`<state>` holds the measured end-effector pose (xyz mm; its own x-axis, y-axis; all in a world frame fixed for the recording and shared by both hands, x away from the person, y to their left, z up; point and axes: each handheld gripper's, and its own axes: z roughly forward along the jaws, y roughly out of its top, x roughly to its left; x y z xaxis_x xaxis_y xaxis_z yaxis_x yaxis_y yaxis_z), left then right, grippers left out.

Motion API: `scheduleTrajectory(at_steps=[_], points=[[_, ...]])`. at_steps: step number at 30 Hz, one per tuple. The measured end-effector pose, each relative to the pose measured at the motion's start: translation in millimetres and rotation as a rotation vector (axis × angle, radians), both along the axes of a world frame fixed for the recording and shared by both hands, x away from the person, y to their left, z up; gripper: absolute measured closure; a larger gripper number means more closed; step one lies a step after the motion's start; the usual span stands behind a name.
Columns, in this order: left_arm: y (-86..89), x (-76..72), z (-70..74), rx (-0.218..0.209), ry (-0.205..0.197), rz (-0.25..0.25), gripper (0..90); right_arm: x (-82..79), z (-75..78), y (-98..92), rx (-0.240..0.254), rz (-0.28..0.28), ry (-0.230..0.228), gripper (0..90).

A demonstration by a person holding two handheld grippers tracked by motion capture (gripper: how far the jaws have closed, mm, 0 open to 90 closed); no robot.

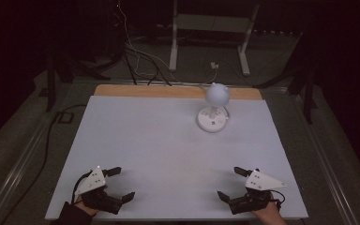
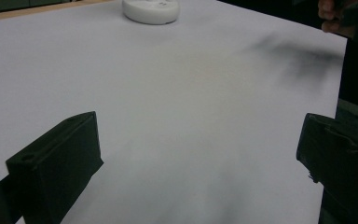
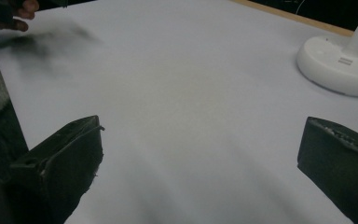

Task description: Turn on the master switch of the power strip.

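The left gripper [image 1: 114, 183] and right gripper [image 1: 231, 183] sit at the near edge of the counter [image 1: 159, 140], jaws spread wide, holding nothing. The white desk lamp [image 1: 214, 108] stands upright at the far right of the counter, well apart from both. Expected handling: light, rigid, smooth plastic, top-heavy at the round head. Grasp at the stem just above the base [image 3: 338, 65].

A white desk lamp [image 1: 213, 111] with a round base stands near the far edge of a pale table [image 1: 159, 150]; cables [image 1: 140, 61] trail across the floor beyond.
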<state>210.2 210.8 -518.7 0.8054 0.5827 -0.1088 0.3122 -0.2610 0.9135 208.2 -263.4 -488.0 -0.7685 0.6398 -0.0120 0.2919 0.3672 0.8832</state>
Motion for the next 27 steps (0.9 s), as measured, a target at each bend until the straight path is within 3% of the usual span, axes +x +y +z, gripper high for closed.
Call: scheduleTrajectory(at_steps=[27], points=[[0.7, 0.1, 0.4, -0.011, -0.003, 0.001, 0.3, 25.7, 41.6, 9.6, 0.012, 0.024, -0.053, 0.0]])
